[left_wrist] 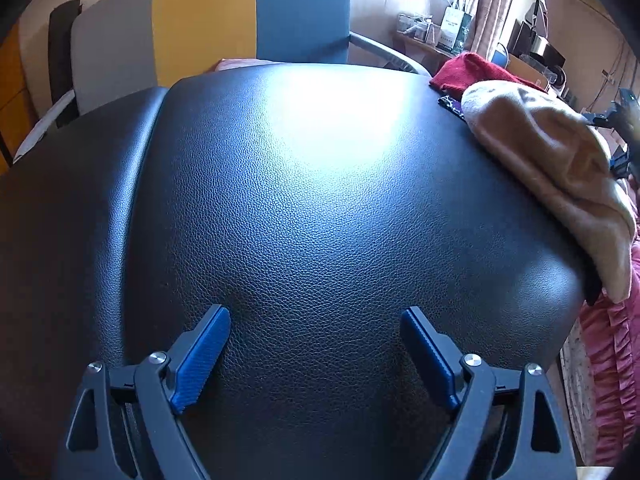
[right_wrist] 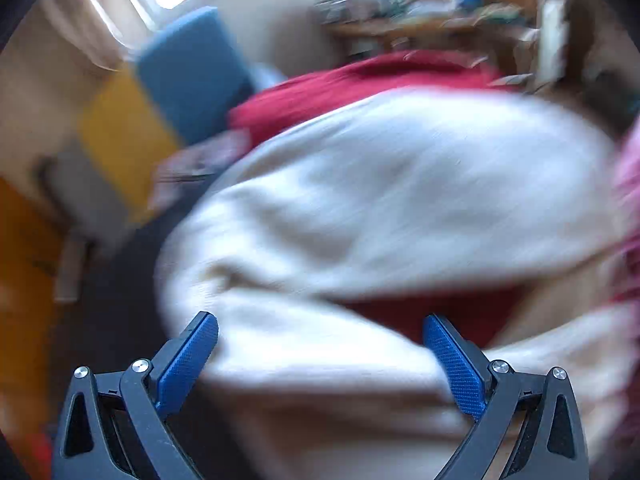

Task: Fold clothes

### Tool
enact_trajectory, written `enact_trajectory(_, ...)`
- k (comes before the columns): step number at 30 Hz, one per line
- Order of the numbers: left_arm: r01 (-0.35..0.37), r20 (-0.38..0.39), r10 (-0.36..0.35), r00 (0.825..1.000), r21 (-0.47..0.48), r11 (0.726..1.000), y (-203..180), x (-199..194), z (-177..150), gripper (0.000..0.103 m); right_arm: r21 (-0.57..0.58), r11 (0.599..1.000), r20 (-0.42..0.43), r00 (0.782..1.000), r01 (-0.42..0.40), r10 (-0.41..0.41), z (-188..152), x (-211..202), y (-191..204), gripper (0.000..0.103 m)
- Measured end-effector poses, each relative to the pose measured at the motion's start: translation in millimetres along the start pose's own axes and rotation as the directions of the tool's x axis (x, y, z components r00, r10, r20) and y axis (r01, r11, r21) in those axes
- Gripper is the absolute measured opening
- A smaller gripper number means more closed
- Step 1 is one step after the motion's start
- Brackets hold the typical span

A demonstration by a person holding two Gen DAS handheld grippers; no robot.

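A cream garment (left_wrist: 560,168) lies bunched at the right edge of a black leather surface (left_wrist: 320,184), with a dark red garment (left_wrist: 472,72) behind it. My left gripper (left_wrist: 316,320) is open and empty, low over the bare leather, well left of the clothes. In the blurred right wrist view my right gripper (right_wrist: 320,328) is open, close over the cream garment (right_wrist: 400,200), whose cloth lies between and under the fingers. The red garment (right_wrist: 360,80) shows behind the cream one, and red also shows under a cream fold.
A chair back in grey, yellow and blue panels (left_wrist: 208,24) stands behind the leather surface. A cluttered wooden desk (left_wrist: 432,40) is at the far right. Pink ruffled fabric (left_wrist: 608,360) hangs off the right side. The other gripper (left_wrist: 624,120) shows at the right edge.
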State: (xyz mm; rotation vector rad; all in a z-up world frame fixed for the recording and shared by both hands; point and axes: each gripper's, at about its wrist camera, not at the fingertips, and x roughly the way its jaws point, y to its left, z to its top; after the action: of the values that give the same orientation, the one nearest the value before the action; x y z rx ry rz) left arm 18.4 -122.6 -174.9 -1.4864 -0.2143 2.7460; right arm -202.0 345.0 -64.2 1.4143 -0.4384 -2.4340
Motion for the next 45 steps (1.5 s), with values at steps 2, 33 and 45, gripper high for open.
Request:
enact_trajectory(2, 0.026, -0.001, -0.026, 1.0, -0.024, 0.999, 5, -2, 2, 0.089, -0.038, 0.989, -0.033, 0.99, -0.14, 0.139, -25, 12, 28, 0.103)
enact_trajectory(33, 0.139, 0.225, -0.079, 0.971, -0.264, 0.955, 122, -117, -23, 0.079, -0.069, 0.717, -0.414, 0.673, -0.694, 0.612, -153, 128, 329, 0.103)
enact_trajectory(45, 0.252, 0.122, -0.304, 0.945, 0.321, 0.913, -37, -87, 24, 0.079, 0.239, 0.799, 0.002, 0.823, -0.552, 0.568, -124, 51, 107, 0.103)
